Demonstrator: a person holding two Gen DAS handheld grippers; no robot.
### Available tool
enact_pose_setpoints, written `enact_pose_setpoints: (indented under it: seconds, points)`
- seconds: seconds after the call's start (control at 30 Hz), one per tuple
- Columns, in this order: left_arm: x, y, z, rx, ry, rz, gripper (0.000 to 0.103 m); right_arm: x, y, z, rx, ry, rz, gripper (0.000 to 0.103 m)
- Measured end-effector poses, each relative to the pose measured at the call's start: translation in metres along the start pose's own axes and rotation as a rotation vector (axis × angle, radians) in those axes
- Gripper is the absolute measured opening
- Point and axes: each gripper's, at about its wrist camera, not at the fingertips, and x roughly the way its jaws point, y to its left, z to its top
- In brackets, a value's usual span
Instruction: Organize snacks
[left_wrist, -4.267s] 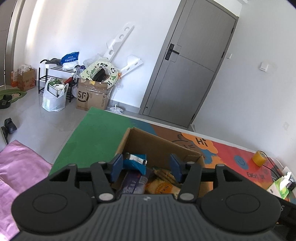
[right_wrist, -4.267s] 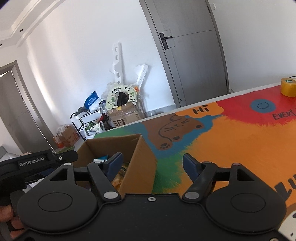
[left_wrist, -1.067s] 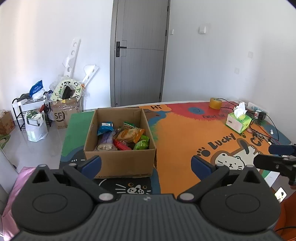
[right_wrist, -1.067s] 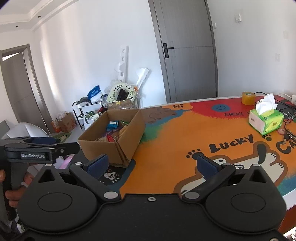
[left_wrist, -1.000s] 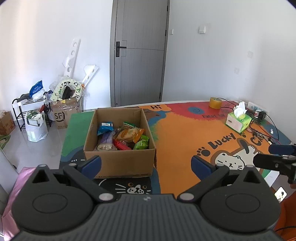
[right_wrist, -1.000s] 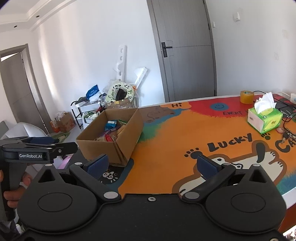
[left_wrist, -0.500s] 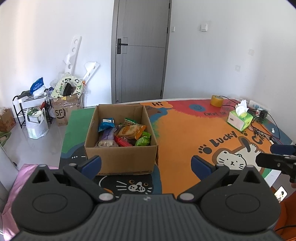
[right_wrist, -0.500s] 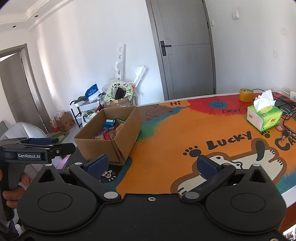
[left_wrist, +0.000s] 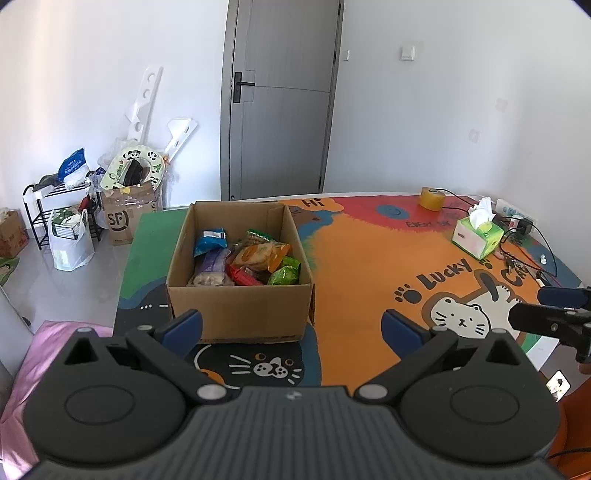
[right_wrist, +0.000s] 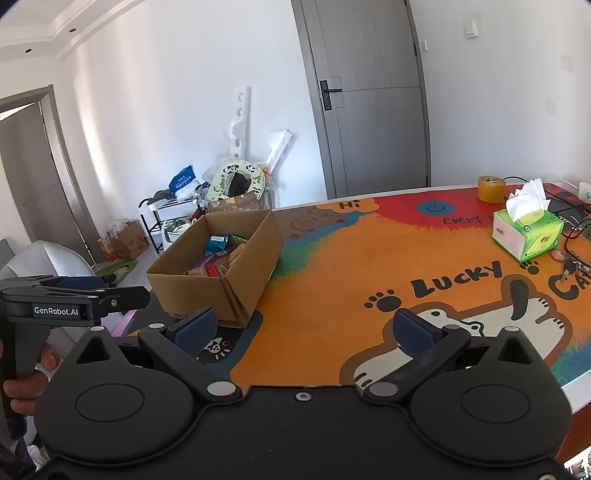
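**Q:** What do you have in front of you?

**A:** I see an open brown cardboard box (left_wrist: 236, 310) sitting on the colourful cartoon-cat table mat (left_wrist: 362, 266). The snacks are all inside that box: a blue foil packet (left_wrist: 209, 240) at the far left corner, a pale purple wrapped pack (left_wrist: 210, 267) just in front of it, an orange bag (left_wrist: 260, 254) in the middle, a red wrapper (left_wrist: 242, 275) touching the purple pack, and a shiny green packet (left_wrist: 284, 273) against the box's right wall.

**Q:** And the grippers?

**A:** My left gripper (left_wrist: 291, 325) hangs just short of the box's near wall, blue pads spread wide, nothing between them. My right gripper (right_wrist: 303, 328) is off to the box's right, over the orange part of the mat; its pads are spread wide too and carry nothing. From the right wrist view I can also see the left gripper's black body (right_wrist: 74, 299) beside the box's near corner, with the hand (right_wrist: 26, 384) wrapped round its handle.

**Q:** Anything else on the mat?

**A:** Well to the right of the box stands a green-and-white tissue box (left_wrist: 478, 236) with a tissue sticking up. Beyond that, farther from the box, is a yellow-brown roll of tape (left_wrist: 432, 197). Black cables (left_wrist: 528, 251) trail past the tissue box. Behind the cardboard box is a grey door (left_wrist: 280, 96), shut.
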Motion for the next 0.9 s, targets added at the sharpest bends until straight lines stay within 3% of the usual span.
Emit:
enact_pose_setpoints:
  seconds: [0.9]
  points:
    - [-0.0033, -0.0026, -0.0003, 0.006, -0.004, 0.003, 0.102, 0.0005, 0.0, 0.0004, -0.001, 0.0, -0.005, 0.103]
